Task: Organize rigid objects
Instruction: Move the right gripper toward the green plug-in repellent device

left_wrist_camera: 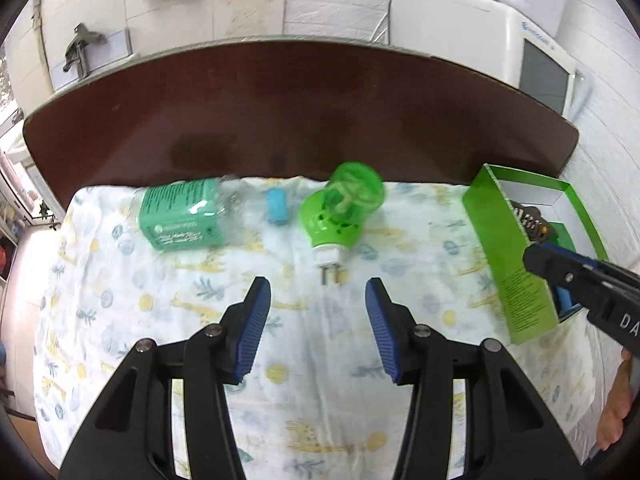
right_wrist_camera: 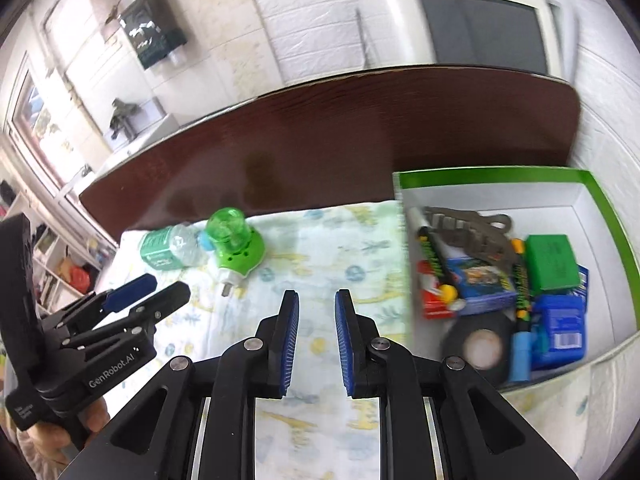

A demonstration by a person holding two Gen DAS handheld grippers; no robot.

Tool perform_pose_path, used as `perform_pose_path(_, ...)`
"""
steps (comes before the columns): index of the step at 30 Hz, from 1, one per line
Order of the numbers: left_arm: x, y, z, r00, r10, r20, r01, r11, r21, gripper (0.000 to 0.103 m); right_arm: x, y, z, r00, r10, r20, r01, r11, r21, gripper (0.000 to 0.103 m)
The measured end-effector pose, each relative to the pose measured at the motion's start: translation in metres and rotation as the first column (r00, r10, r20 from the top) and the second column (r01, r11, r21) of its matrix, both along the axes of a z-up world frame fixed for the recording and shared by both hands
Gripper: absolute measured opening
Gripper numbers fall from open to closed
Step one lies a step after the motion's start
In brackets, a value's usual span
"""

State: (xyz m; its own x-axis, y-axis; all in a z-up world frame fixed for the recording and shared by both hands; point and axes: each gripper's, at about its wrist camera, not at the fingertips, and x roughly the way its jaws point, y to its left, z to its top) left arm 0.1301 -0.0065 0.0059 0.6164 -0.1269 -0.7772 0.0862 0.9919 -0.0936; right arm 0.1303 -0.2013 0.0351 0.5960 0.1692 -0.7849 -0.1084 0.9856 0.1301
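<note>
Green box (left_wrist_camera: 516, 264) hides most contents; blue piece (left_wrist_camera: 277, 206) blurred.

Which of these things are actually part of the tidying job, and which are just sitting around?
Part of the job:
- green box holding sorted items
- green plug-in device
- plastic bottle
- small blue item

Just around:
- patterned cloth
- brown board
- white appliance

Bright, even daylight fills both views, strongest from the window (right_wrist_camera: 36, 120) at far left, where it washes out. Shadows are soft. Fisheye bending curves the headboard (left_wrist_camera: 300, 112) and darkens the corners. Motion blur smears the green box (right_wrist_camera: 500, 280) contents and the far wall.
</note>
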Motion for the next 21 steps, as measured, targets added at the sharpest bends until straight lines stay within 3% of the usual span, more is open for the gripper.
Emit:
perform_pose_path(7,0.012,0.032,-0.034,0.998,-0.011,-0.059,0.009,1.000,-0.026,0.048,0.032,0.055,-0.013,0.999,0.021,-0.035,-0.023,0.998,-0.066,0.019)
perform_pose_path(21,0.034,0.061,-0.054,0.995,-0.013,-0.095,0.004,0.996,-0.092,0.048,0.093,0.145,-0.035,0.997,0.078,-0.018,-0.080,0.955,-0.286,0.020)
